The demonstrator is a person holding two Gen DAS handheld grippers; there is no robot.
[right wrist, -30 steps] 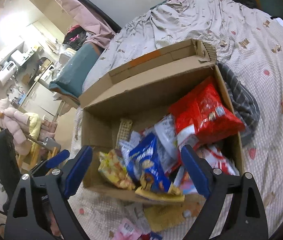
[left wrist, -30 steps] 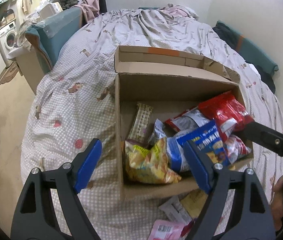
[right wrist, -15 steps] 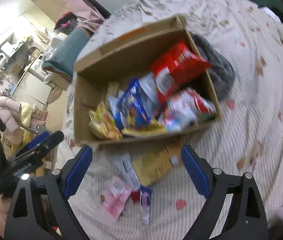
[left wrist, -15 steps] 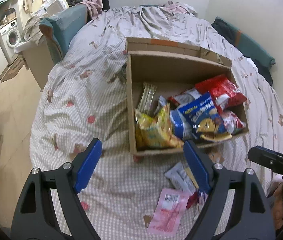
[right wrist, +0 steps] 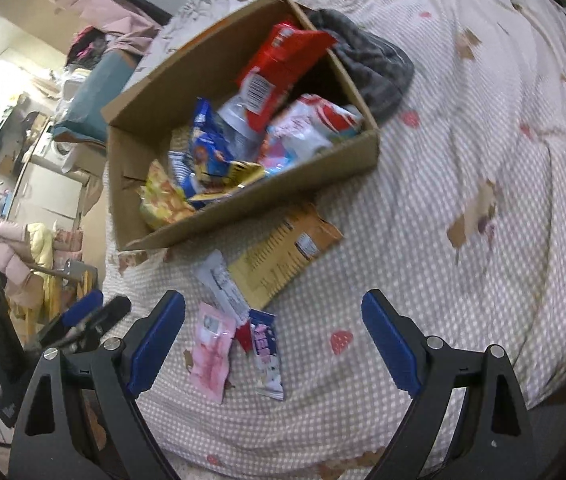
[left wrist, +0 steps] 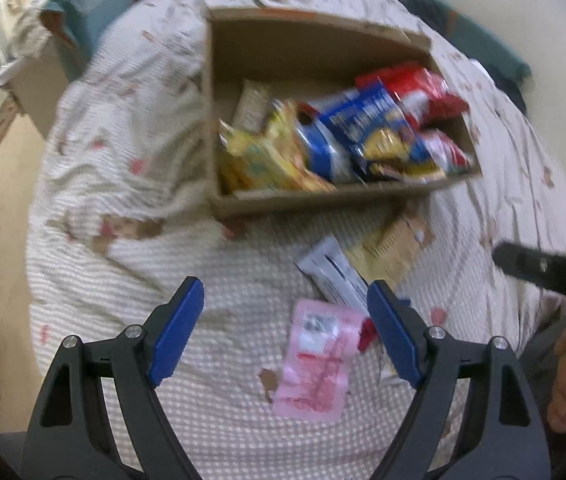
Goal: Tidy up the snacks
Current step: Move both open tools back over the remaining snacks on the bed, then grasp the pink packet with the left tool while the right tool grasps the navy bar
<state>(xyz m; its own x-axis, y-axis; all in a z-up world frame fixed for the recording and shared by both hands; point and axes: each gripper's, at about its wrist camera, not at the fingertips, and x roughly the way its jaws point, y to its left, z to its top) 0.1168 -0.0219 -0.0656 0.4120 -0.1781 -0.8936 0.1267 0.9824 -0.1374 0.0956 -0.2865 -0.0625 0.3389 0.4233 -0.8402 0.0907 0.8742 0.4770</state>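
Left wrist view, nearest first: the left gripper [left wrist: 285,326] is spread wide and empty above a pink packet [left wrist: 317,360]. The right gripper [right wrist: 273,336] likewise gapes, holding nothing. Four more loose snacks lie on the bedspread [right wrist: 463,160]: a white packet [right wrist: 221,284], one small red, one blue-and-white, one flat yellow. Beyond sits one cardboard box [right wrist: 283,184], crowded with snack bags.

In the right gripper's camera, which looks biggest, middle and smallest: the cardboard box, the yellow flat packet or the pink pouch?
1. Brown cardboard box, biggest by far.
2. Yellow flat packet lying on the bedspread.
3. Pink pouch, smallest, though it lies nearest the camera.
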